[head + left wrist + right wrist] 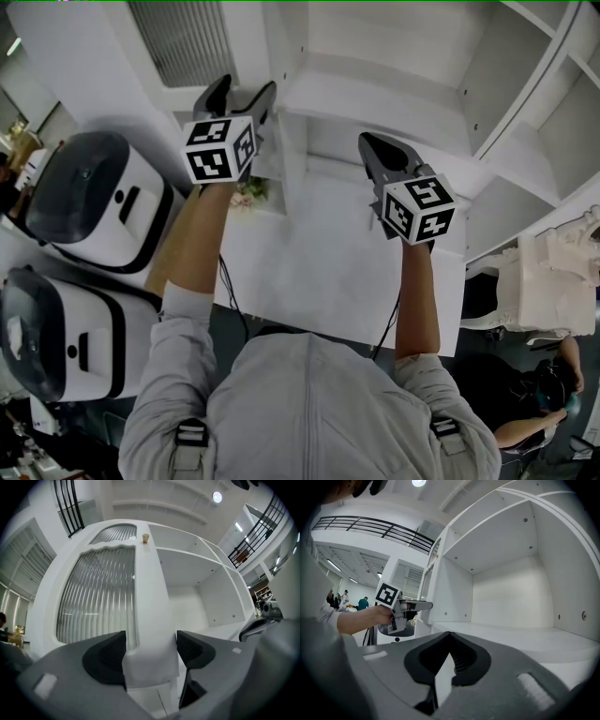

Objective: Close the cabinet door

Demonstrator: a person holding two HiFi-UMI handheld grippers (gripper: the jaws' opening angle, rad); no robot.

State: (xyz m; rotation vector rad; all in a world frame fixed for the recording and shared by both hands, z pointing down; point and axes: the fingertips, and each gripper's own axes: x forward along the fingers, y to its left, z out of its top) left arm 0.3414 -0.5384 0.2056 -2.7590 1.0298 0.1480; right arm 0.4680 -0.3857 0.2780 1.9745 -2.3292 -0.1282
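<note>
Left hand-held gripper [246,94] is at the free edge of the cabinet door [98,597]. In the left gripper view the door's white upright frame fills the gap between the jaws. Both pads [108,657] sit against it, so I read this as a wide grip on the door edge.

Right hand-held gripper [375,150] has its jaws closed tip to tip with nothing in them. It points level into the open cabinet [511,597].

Door position: swung out from the cabinet front towards me, ribbed glass panel on my left, empty shelves on my right. Its long axis runs upright and my jaws straddle its thickness, crosswise to that axis.

The hinge itself is not clearly seen; it seems to sit at the left wall of the open section.

Key relation, as I judge it: the opening lies to the right of the held edge, so the door must sweep rightward and away from me to close. The left hand is on the door. The right one hangs in front of the opening, likely in the sweep path, and should clear first.
</note>
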